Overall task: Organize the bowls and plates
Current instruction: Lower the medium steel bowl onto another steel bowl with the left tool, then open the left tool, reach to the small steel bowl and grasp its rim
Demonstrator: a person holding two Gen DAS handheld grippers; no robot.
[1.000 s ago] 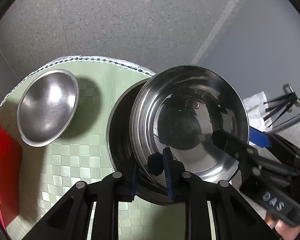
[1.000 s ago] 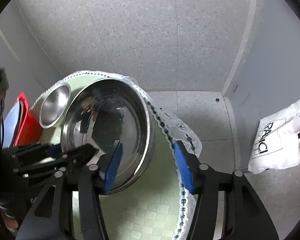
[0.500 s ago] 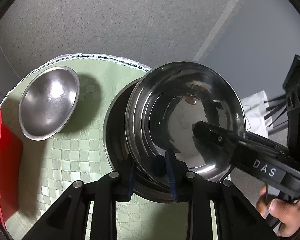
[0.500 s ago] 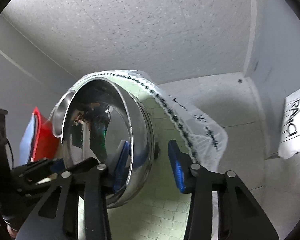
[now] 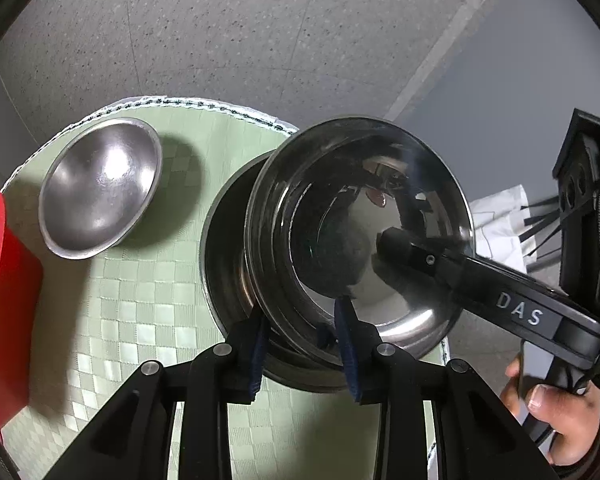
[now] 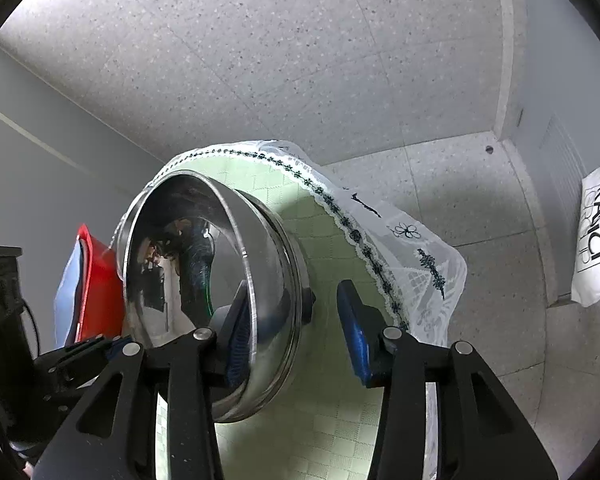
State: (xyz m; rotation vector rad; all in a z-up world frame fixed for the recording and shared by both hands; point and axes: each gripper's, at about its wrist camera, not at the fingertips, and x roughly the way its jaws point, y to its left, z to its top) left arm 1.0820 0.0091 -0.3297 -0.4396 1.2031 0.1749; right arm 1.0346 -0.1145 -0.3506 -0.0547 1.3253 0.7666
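A stack of shiny steel bowls point(image 5: 360, 240) is tilted up off the green checked tablecloth point(image 5: 120, 300). My left gripper point(image 5: 302, 352) is shut on the stack's near rim. In the right wrist view the same stack point(image 6: 204, 280) stands nearly on edge. My right gripper point(image 6: 296, 332) is open, its left finger inside the top bowl and its right finger outside the stack; that gripper also shows in the left wrist view point(image 5: 480, 280). A single dull steel bowl point(image 5: 100, 196) lies on the cloth at far left.
A red container point(image 5: 4, 300) stands at the table's left edge. The round table's lace cloth edge point(image 6: 380, 256) hangs over a speckled floor. A white printed bag point(image 6: 596, 236) lies on the floor at right.
The stack has tipped up steeper, toward standing on edge. My right gripper has reached further over the stack's rim and stays open. My left gripper keeps its grip.
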